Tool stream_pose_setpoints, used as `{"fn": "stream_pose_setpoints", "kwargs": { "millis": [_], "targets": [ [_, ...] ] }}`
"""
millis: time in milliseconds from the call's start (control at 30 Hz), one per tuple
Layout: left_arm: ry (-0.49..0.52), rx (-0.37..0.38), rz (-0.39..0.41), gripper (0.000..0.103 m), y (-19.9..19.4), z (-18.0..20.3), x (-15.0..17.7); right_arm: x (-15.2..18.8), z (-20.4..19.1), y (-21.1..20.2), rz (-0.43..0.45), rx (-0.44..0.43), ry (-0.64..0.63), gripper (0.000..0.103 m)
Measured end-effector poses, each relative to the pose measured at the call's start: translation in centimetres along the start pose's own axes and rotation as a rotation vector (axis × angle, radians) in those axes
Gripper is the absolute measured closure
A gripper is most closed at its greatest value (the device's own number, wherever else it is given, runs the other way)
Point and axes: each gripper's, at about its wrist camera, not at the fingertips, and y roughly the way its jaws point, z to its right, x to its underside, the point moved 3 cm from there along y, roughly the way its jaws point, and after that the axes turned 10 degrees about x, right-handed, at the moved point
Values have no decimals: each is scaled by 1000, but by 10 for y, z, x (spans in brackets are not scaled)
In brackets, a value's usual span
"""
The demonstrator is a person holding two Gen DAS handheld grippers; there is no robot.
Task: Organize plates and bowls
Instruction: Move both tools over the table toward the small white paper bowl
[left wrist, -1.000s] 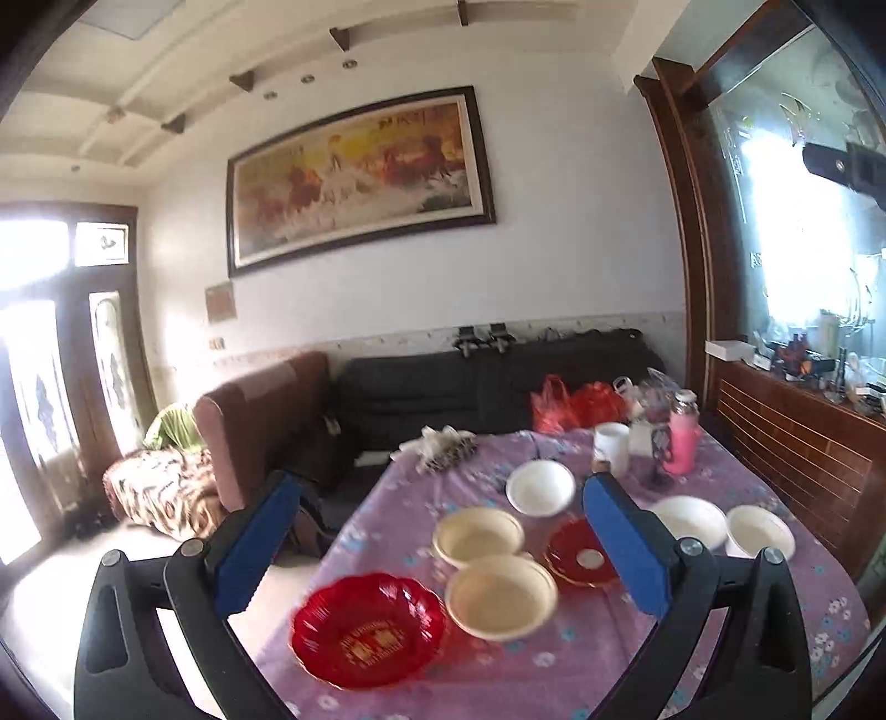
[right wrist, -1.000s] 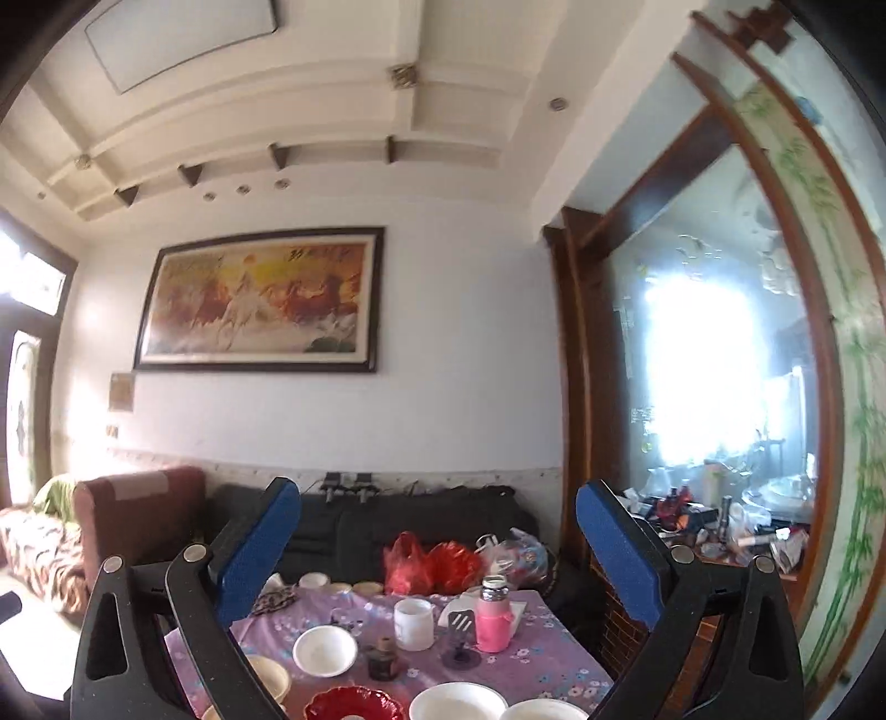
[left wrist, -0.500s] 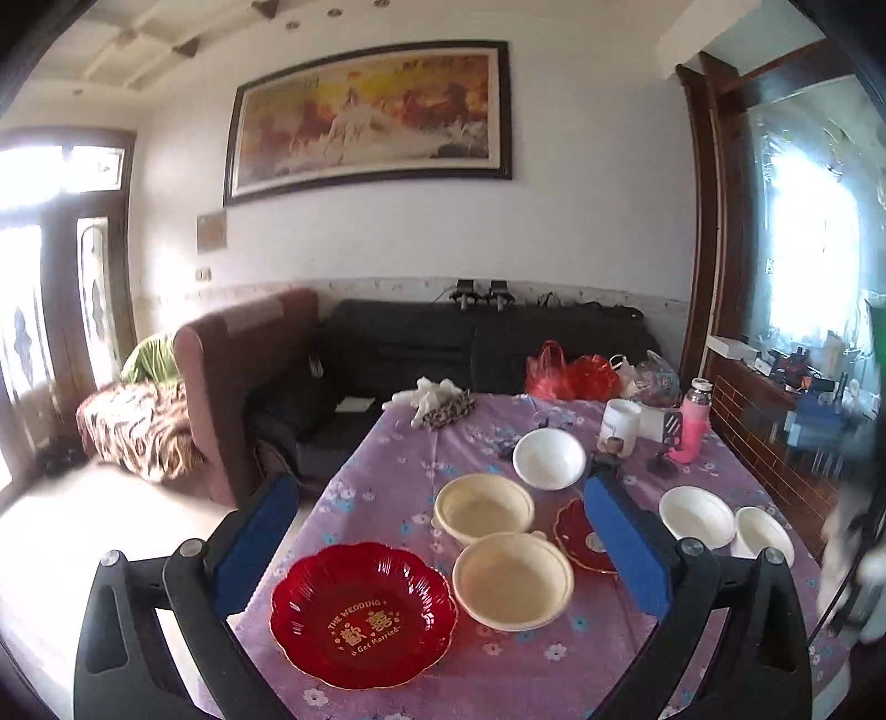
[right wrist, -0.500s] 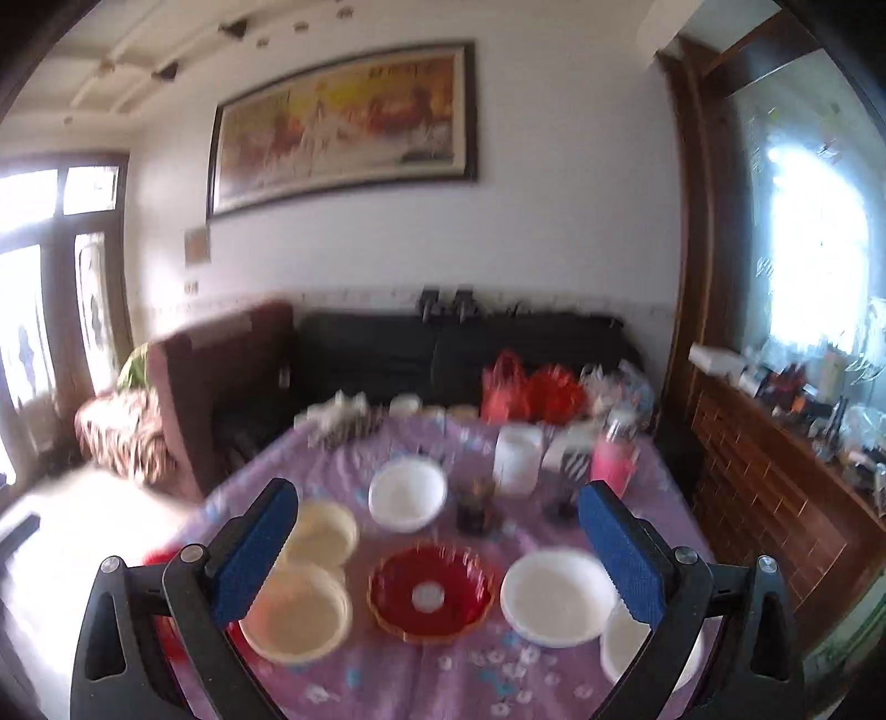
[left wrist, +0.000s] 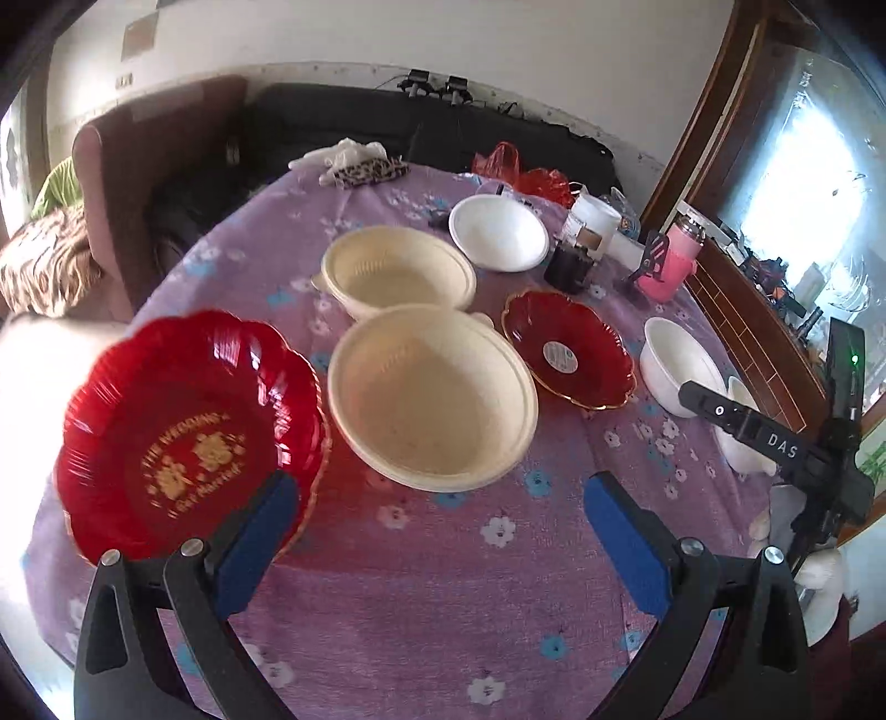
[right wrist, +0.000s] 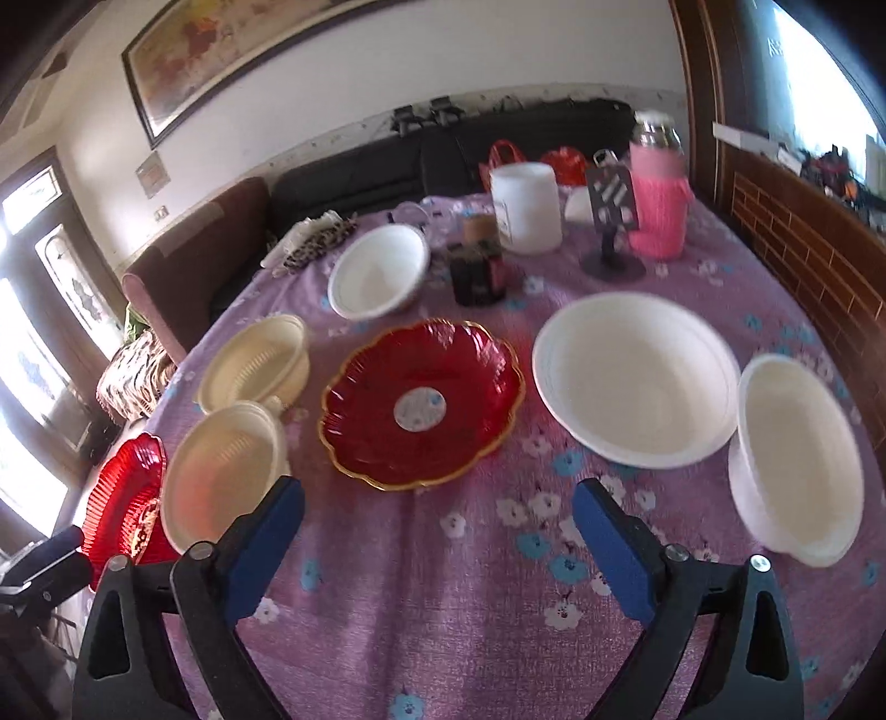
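A round table under a purple floral tablecloth (right wrist: 443,637) holds two red plates (right wrist: 421,404), two cream bowls (left wrist: 432,396) and white bowls (right wrist: 631,376), with a pink bottle (right wrist: 659,188) at the far edge. A dark sofa (left wrist: 343,127) and framed painting (right wrist: 221,50) lie beyond. Left gripper (left wrist: 437,545) and right gripper (right wrist: 437,548) hover wide open, empty.
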Motion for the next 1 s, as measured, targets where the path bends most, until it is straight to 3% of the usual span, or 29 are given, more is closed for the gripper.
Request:
{"fn": "stream_pose_setpoints", "kwargs": {
  "millis": [67, 300, 467, 833, 933, 1000],
  "targets": [
    [0, -31, 7, 0, 8, 0, 5, 4, 0, 8, -25, -21, 16, 15],
    [14, -99, 38, 0, 2, -15, 12, 11, -27, 26, -48, -91, -5, 16],
    [16, -117, 50, 0, -6, -23, 8, 13, -33, 28, -34, -94, -20, 16],
    [75, -35, 32, 0, 12, -8, -1, -17, 72, -16, 96, 83, 124, 16],
    [78, 3, 18, 0, 15, -2, -15, -48, 74, -16, 78, 61, 145, 16],
    [100, 30, 19, 0, 10, 6, -44, -73, 57, -13, 71, 34, 114, 16]
  ]
}}
